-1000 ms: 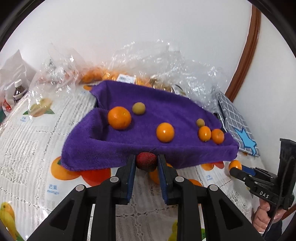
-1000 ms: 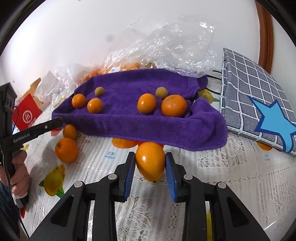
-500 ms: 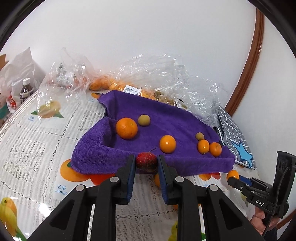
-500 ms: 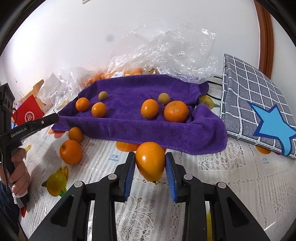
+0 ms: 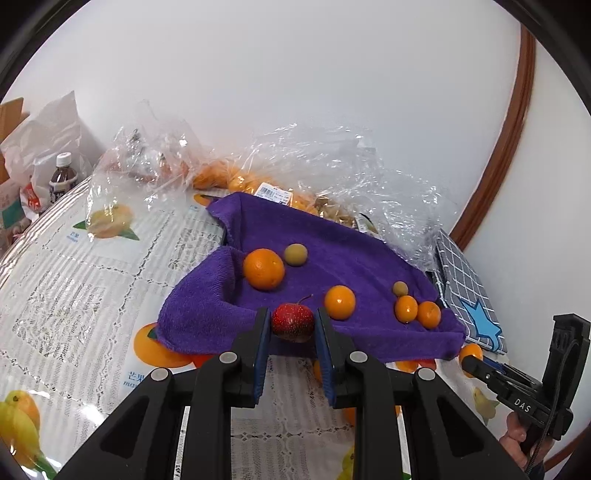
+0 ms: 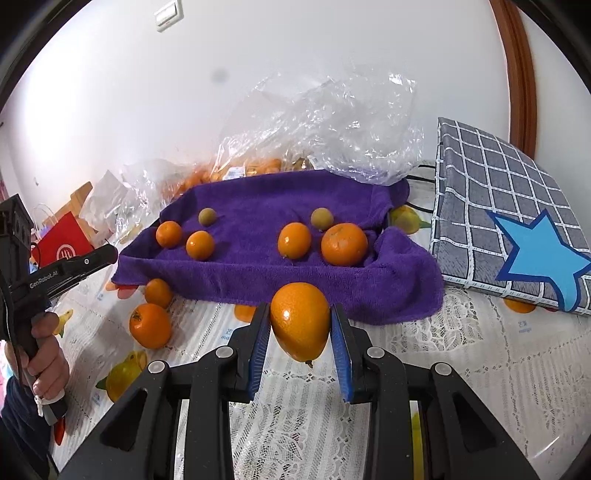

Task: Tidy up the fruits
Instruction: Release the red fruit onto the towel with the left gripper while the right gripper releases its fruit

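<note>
The left gripper is clamped on a small red fruit with a thin stem, held above the near edge of the purple towel. The right gripper grips an orange, its pads pressed to both sides, held over the lace tablecloth just short of the towel. On the towel the left camera shows a big orange beside a greenish fruit, a lone orange further right, then a pair of small oranges with a tiny green one behind them. That camera alone takes in the bottle and white bags at the far left, and the barcode label on the crumpled plastic bag behind the towel. The right camera alone shows two loose oranges on the cloth left of the towel, a red paper bag, a wall switch, and the checked cushion with its blue star in full; from the left camera only a sliver of it shows. Each camera catches the other gripper at its edge, with a hand round the handle.
</note>
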### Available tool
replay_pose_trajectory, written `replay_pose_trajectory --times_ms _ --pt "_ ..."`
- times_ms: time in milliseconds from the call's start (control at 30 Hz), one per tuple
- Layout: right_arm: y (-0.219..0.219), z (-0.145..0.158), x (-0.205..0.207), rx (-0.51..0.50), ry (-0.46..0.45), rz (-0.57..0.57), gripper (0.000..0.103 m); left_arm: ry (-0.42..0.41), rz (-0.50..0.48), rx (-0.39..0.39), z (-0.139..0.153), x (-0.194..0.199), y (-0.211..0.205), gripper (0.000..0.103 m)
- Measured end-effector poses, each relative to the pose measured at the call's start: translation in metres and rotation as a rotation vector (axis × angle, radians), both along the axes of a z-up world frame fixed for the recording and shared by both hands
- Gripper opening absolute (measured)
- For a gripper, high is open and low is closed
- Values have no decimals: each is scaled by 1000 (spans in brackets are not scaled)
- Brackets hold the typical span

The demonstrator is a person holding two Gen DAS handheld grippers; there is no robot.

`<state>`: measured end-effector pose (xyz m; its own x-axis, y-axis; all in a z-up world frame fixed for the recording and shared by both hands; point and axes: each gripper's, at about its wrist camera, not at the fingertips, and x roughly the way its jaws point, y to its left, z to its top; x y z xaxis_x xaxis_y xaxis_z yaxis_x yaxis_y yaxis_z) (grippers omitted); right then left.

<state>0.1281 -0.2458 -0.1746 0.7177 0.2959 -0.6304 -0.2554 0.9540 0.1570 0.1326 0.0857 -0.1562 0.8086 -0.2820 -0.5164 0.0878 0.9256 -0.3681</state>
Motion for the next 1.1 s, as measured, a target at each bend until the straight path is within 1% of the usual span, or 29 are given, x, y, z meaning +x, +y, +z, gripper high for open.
replay_pose_trajectory --times_ms 200,433,567,633,733,833,933,1033,1100 --pt "-4 4 5 20 5 -11 32 -1 29 4 1 0 4 23" --pt "-2 28 23 -21 -39 1 32 -33 40 -10 20 5 6 23" --pt "-1 43 41 -38 -64 -12 32 -26 52 -17 31 23 5 23" --pt "-1 49 51 -50 -75 -21 32 -15 58 -24 36 34 4 23" --pt "2 53 73 -56 -85 -25 32 -20 59 -38 41 53 -2 23" --pt "5 47 97 -69 -75 -41 32 -13 66 -48 39 73 -9 23" --pt "4 31 120 -49 -21 -54 32 12 56 -62 31 89 -17 23" --pt "5 13 136 -50 29 -64 32 21 54 -44 22 96 -25 23" --pt "6 4 141 -63 49 -70 32 45 49 -19 15 101 -32 23"
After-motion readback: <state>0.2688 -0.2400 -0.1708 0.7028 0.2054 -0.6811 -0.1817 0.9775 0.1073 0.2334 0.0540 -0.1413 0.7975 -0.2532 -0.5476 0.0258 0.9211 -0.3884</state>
